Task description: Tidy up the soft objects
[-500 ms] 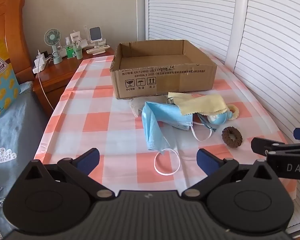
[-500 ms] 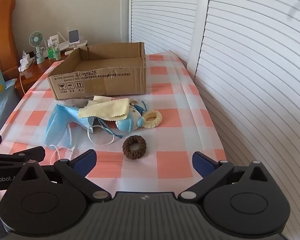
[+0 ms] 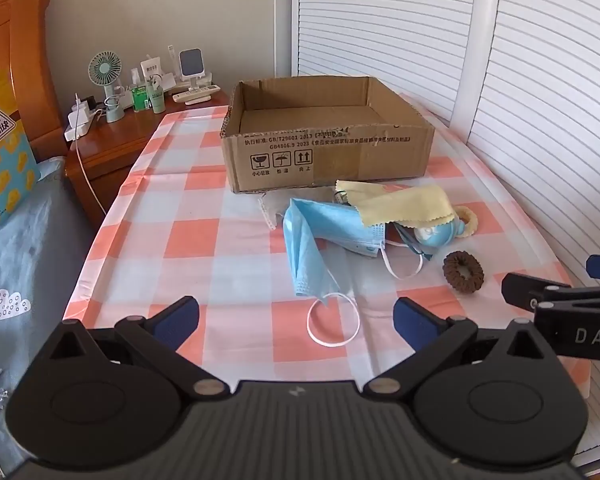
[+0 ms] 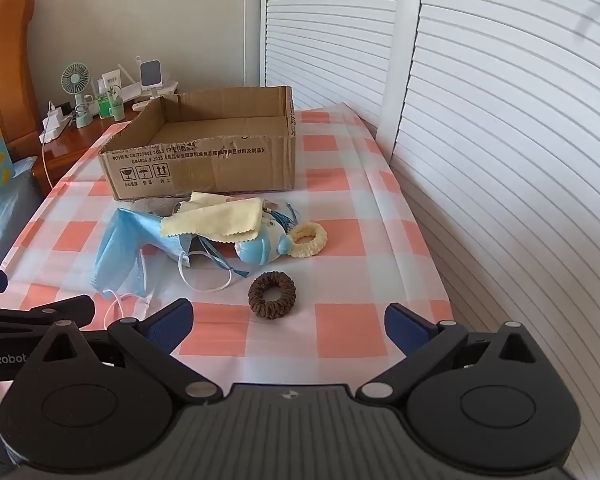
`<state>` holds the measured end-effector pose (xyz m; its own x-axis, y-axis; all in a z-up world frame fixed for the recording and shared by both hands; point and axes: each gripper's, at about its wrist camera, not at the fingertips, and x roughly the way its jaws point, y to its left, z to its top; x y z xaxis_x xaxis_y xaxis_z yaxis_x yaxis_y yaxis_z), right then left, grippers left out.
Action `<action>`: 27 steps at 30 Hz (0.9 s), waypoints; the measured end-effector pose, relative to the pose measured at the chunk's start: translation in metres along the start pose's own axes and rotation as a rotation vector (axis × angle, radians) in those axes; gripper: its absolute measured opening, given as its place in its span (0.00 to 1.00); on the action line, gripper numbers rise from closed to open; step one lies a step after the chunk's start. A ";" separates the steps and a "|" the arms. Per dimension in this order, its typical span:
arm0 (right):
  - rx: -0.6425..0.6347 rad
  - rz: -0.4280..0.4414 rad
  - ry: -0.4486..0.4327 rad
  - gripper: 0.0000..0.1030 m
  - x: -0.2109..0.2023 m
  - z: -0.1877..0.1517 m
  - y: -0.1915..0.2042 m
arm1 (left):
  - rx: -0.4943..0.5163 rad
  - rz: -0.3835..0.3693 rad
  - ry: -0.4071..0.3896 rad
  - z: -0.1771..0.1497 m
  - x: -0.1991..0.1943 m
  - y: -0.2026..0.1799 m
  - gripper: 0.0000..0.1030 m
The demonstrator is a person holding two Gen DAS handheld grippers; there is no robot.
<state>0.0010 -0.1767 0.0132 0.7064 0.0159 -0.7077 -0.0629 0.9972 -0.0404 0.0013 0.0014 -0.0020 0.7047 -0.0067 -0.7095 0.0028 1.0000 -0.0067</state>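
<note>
One cardboard box (image 3: pixel 327 136) is sitting open-topped toward the far end of the desk (image 3: pixel 188 236), which is wearing an orange-and-white checked cloth. Just in front of the box a small heap of soft things is lying. It is made up of one blue face mask (image 3: pixel 316 240) with white ear loops, one pale yellow cloth (image 3: pixel 400 204) draped partly over the mask, one small blue-and-white plush toy (image 4: pixel 262 248) tucked under the cloth's edge, one cream scrunchie (image 4: pixel 308 240) touching the toy, and a scrap of white lacy fabric (image 3: pixel 274 208) peeking out beside the mask. One brown scrunchie (image 4: pixel 272 294) is lying apart from the heap, nearer the cameras.

The left gripper (image 3: pixel 296 318) is hovering above the near edge of the desk with its fingers spread wide, gripping nothing; one ear loop of the mask is showing between them in the view. The right gripper (image 4: pixel 288 320) is likewise hanging with fingers wide apart and holding nothing, the brown scrunchie lying just ahead of the gap between them.

One small fan (image 3: pixel 106 80) is standing on the wooden nightstand (image 3: pixel 112 140) beyond the desk.
</note>
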 end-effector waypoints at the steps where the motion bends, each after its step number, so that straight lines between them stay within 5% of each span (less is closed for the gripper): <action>1: 0.000 0.000 0.000 1.00 0.000 0.000 0.000 | -0.001 -0.001 0.000 0.000 0.000 0.000 1.00; 27: -0.002 0.007 -0.005 1.00 -0.003 0.000 0.001 | 0.003 0.002 -0.006 -0.003 -0.002 0.000 0.99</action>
<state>-0.0011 -0.1761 0.0155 0.7093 0.0229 -0.7045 -0.0689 0.9969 -0.0370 -0.0023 0.0013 -0.0024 0.7087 -0.0050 -0.7055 0.0037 1.0000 -0.0034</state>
